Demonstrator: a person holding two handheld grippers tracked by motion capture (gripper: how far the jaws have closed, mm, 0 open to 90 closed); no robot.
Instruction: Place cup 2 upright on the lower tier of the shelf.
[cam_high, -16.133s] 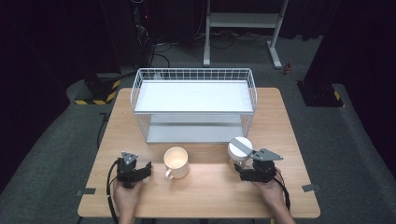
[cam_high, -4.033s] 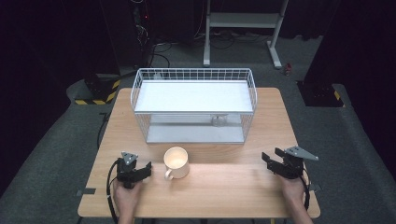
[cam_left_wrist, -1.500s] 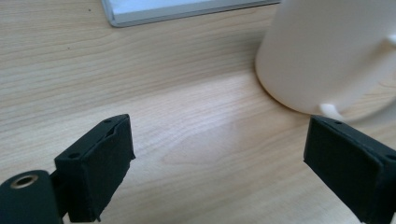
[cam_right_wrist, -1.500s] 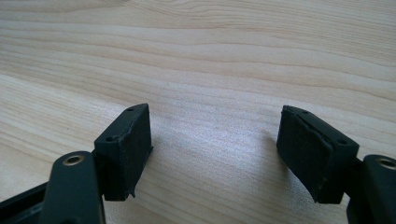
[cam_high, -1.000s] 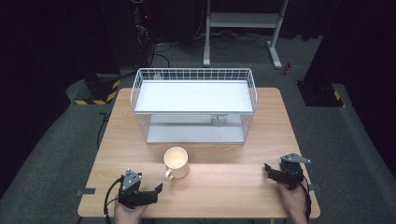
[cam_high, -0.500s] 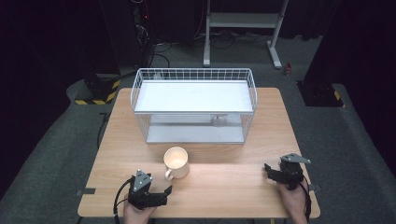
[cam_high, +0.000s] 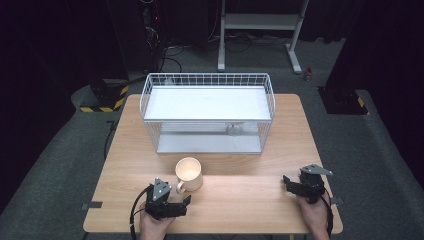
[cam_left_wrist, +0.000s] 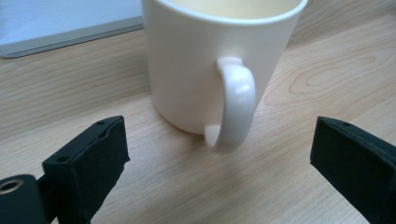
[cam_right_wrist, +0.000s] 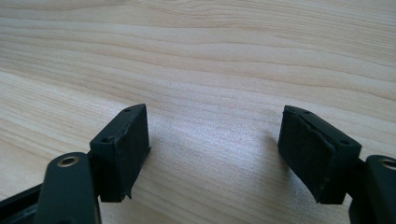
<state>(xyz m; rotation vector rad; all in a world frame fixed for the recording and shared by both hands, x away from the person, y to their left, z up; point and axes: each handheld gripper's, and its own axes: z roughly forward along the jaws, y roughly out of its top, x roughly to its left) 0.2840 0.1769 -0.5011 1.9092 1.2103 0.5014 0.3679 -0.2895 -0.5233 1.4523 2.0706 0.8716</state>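
Left gripper (cam_high: 186, 201), black with two jaws, is lying low over the light wooden table (cam_high: 250, 200), held in the person's left hand (cam_high: 152, 225) at the near edge. Its jaws are pointing sideways toward the right side of the table and are standing wide apart with nothing between them. In the left gripper view the round cream mug with a curved handle (cam_left_wrist: 219, 65) is standing upright on the wood just past the jaws, and its handle is facing the gripper, not touching either jaw. From above, the mug (cam_high: 188, 173) is sitting near the front middle of the table, just in front of the white wire basket (cam_high: 209, 80). Right gripper (cam_high: 286, 181) is resting near the table's right front corner in the person's right hand (cam_high: 312, 212), well apart from the mug. Its jaws are standing apart too, over bare wood. No writing is showing on the mug.
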